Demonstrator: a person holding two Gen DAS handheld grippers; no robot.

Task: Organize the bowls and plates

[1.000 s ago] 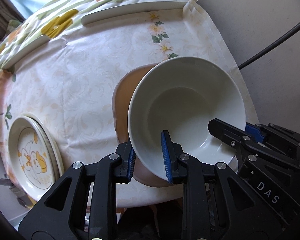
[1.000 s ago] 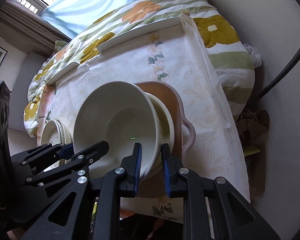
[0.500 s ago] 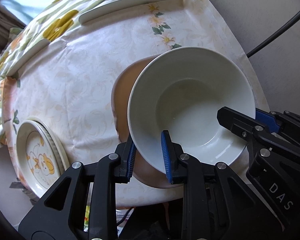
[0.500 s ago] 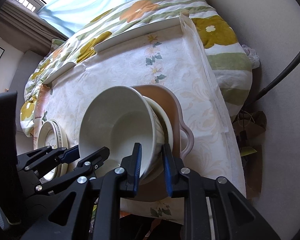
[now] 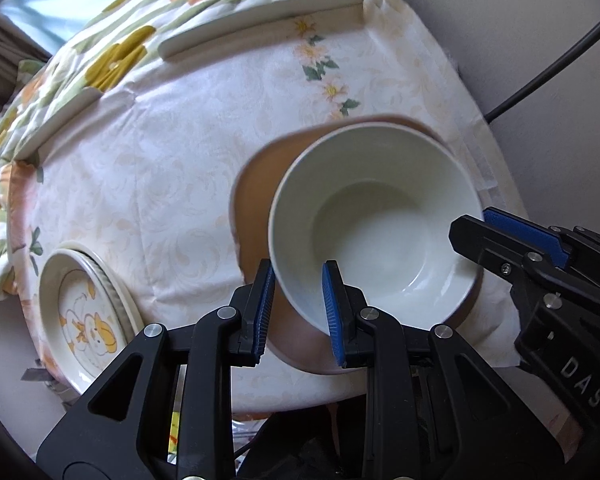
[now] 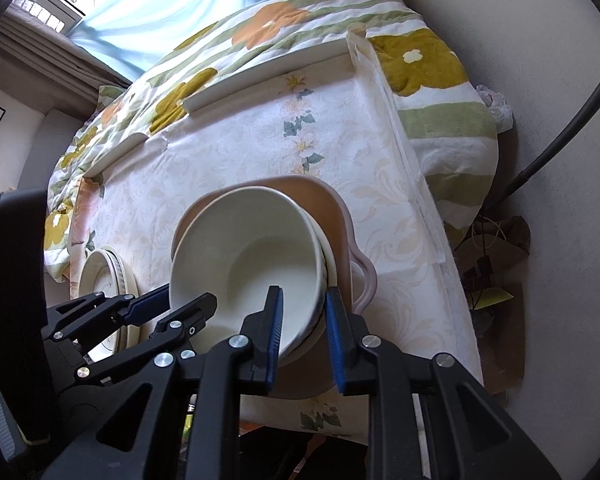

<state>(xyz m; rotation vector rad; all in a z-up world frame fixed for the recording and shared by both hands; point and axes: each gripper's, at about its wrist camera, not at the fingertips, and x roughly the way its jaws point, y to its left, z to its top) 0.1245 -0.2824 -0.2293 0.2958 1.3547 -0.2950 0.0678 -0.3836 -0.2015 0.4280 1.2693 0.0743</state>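
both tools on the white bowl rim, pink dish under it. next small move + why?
Probably lower it a little further, level, then let go. The left tool and right tool each pinch opposite sides of the white bowl rim. In the right wrist view it sits inside another pale bowl on the pink dish, but looks tilted, so whether it is fully seated cannot be told.

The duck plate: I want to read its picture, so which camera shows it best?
The left wrist view: the duck plate faces the lens there, with its yellow cartoon print plain, though the lower edge runs toward the picture's rim. In the right wrist view the same plate is mostly hidden behind the left gripper, print barely visible.
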